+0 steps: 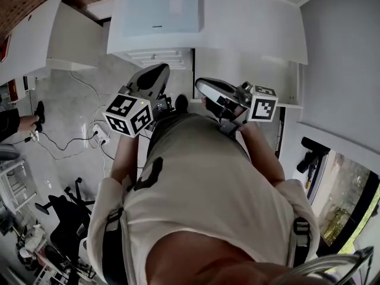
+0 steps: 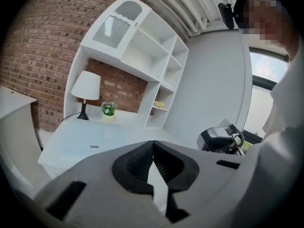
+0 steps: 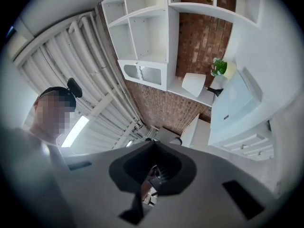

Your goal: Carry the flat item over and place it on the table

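Left claw: clenched, pads together, nothing between.
Right claw: clenched, empty.
Flat sheet: lying on far bench, apart from both claws.

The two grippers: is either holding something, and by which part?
Nothing is held. The left gripper and the right gripper each have their jaws shut together, empty.
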Demonstrator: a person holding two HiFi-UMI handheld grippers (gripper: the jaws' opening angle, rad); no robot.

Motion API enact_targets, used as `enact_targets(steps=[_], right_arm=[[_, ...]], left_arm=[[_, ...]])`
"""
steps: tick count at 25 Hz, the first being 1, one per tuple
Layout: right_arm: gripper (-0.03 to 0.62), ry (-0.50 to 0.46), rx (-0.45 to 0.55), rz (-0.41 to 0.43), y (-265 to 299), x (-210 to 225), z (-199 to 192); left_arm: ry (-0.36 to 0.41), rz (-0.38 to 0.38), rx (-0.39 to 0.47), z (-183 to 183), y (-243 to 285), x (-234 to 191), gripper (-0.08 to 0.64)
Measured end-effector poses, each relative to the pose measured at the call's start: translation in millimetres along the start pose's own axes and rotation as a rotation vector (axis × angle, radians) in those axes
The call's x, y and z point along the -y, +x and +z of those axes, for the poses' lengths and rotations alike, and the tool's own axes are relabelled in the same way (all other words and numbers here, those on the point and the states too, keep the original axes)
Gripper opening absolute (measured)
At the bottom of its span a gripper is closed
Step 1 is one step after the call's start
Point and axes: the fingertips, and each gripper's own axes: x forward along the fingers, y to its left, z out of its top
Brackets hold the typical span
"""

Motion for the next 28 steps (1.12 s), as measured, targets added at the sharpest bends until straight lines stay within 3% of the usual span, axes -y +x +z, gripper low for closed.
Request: enact_targets(steps=[9,14,21,28], right_arm=[[0.009,-0.062,-0.070,0.078,-48,-48,-27],[0.011,-0.034,-0.121,0.125,-68,-63,-50],[0.011,0.062,-0.227,0.212,-69,-73,-91],[0.011,0.054,-0.300,0.215,-55,-84,-109]], left_arm=[[0.062,-0.036,0.017,-4,7,80,0.020],[0.152,0.051,0.018,-10,-10,102,0.020],[0.180,0.225,-0.006,-27,-62,99,0.020],[0.163,0.262,0.013,-33,-91,86,0.020]])
